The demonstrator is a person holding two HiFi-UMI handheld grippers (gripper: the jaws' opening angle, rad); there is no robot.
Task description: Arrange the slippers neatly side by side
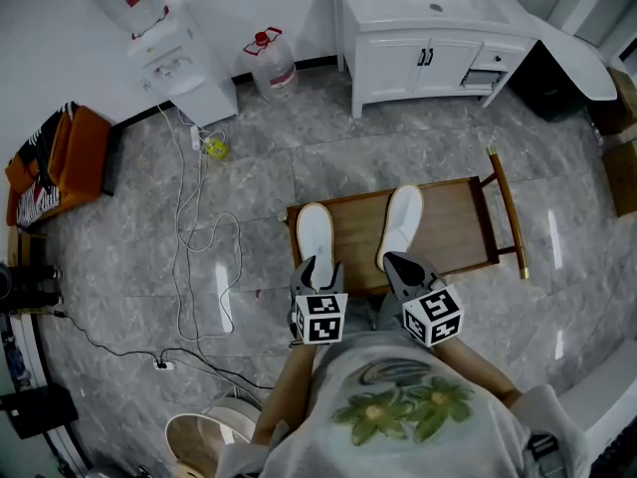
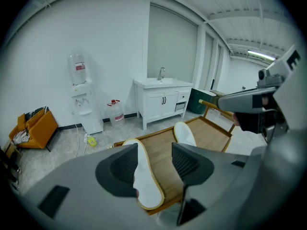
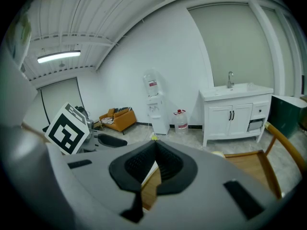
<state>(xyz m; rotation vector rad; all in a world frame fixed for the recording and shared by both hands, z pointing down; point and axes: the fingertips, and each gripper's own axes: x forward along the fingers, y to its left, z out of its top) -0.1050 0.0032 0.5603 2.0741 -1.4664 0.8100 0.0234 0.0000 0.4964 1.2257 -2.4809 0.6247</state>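
Two white slippers lie apart on a low wooden table [image 1: 453,229]. Both point away from me: the left slipper [image 1: 316,232] near the table's left end, the right slipper [image 1: 404,219] about mid-table. My left gripper [image 1: 309,267] hovers over the left slipper's heel. In the left gripper view this gripper [image 2: 156,163] is open, and the tan-edged left slipper [image 2: 146,183] lies below and between its pads, with the right slipper [image 2: 184,134] farther off. My right gripper [image 1: 396,263] sits over the right slipper's heel. In its own view the right gripper [image 3: 154,150] has its pad tips together and holds nothing.
A white sink cabinet [image 1: 428,38] stands beyond the table, with a water dispenser [image 1: 179,58] and a water jug [image 1: 271,63] to its left. Cables [image 1: 199,257] trail over the grey floor on the left. An orange seat [image 1: 60,162] is at the far left. The table's right end has a raised rail [image 1: 508,212].
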